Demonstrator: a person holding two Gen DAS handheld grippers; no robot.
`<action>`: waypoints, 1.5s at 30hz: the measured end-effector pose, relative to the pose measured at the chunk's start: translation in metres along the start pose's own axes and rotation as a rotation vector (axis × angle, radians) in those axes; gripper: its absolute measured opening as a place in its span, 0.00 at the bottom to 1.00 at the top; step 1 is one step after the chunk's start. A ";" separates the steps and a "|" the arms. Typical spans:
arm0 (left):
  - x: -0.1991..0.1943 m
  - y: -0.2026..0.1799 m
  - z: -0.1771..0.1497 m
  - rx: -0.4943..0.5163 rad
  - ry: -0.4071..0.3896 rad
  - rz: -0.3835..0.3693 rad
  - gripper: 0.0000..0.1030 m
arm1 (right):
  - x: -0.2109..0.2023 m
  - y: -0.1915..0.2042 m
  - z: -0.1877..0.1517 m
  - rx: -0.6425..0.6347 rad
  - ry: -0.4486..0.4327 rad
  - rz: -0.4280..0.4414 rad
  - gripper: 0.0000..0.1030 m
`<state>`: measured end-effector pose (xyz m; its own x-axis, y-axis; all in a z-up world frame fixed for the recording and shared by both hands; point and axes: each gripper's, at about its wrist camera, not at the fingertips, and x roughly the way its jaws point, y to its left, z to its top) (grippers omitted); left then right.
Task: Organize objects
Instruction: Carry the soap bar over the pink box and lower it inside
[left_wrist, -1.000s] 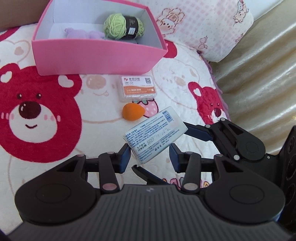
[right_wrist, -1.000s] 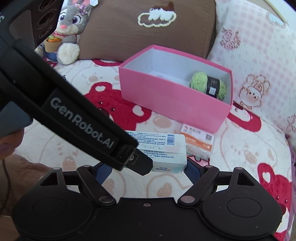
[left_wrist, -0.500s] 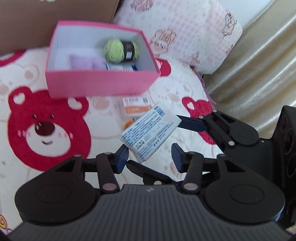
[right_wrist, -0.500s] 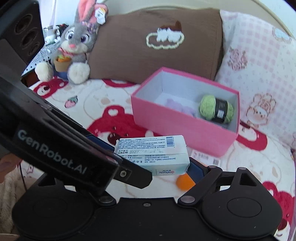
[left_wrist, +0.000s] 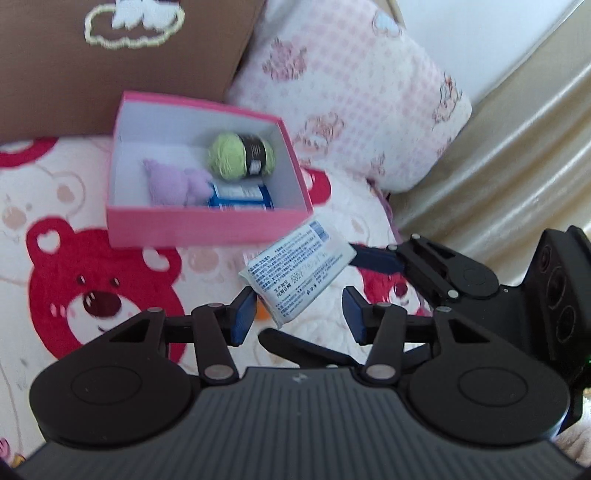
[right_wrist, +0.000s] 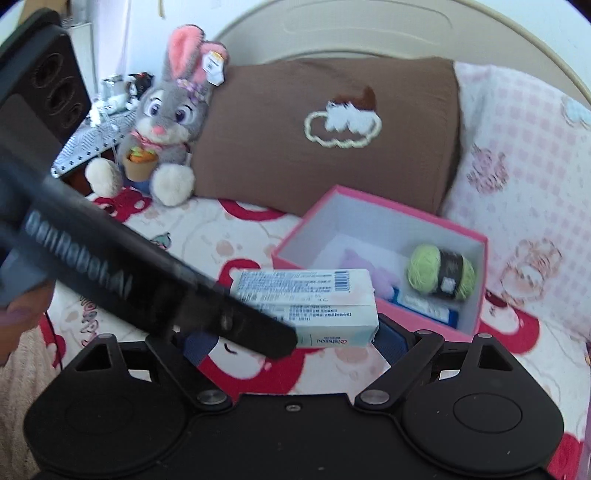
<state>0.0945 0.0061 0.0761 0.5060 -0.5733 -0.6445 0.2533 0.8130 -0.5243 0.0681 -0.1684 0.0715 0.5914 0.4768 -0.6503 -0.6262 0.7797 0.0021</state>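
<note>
Right hand-held gripper (right_wrist: 291, 338) is clamped on the ends of a white tissue pack (right_wrist: 306, 299), jaws spread wide to fit its length, blue pads pressing both ends. The pack is off the bed, level, printed side and barcode up, in front of the near wall of the pink box (right_wrist: 476, 236).

Left hand-held gripper (left_wrist: 299, 314) is partly spread and holds nothing. In the left wrist view its left pad (left_wrist: 243, 314) sits just beside the pack's lower corner; contact can't be confirmed. The right pad is clear of the pack. The pack (left_wrist: 295, 273) hangs tilted there, one corner overlapping the pink box's (left_wrist: 207, 225) front wall.

Inside the box: green yarn ball (left_wrist: 240, 157) with a black label toward the back right, a lilac soft item (left_wrist: 177, 182) in the middle, a blue-and-white packet (left_wrist: 240, 195) against the front wall.

The box sits on a bed cover printed with red bears (left_wrist: 99, 291). A brown pillow (right_wrist: 332, 136) and a pink checked pillow (right_wrist: 524, 155) lie behind it, with a grey rabbit plush (right_wrist: 166, 125) to the left of the brown pillow. A sliver of something orange (left_wrist: 261, 314) shows under the pack.
</note>
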 end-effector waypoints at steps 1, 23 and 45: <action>-0.003 0.000 0.003 0.004 -0.009 0.006 0.47 | 0.002 -0.001 0.004 0.003 0.000 0.009 0.89; 0.051 0.023 0.090 0.059 -0.012 0.131 0.51 | 0.068 -0.052 0.045 -0.053 -0.050 -0.031 0.78; 0.186 0.115 0.145 -0.094 0.254 0.346 0.52 | 0.220 -0.120 0.039 0.196 0.169 0.056 0.53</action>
<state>0.3375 0.0081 -0.0232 0.3257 -0.2852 -0.9014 0.0229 0.9555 -0.2941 0.2933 -0.1414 -0.0417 0.4545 0.4598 -0.7629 -0.5358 0.8253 0.1782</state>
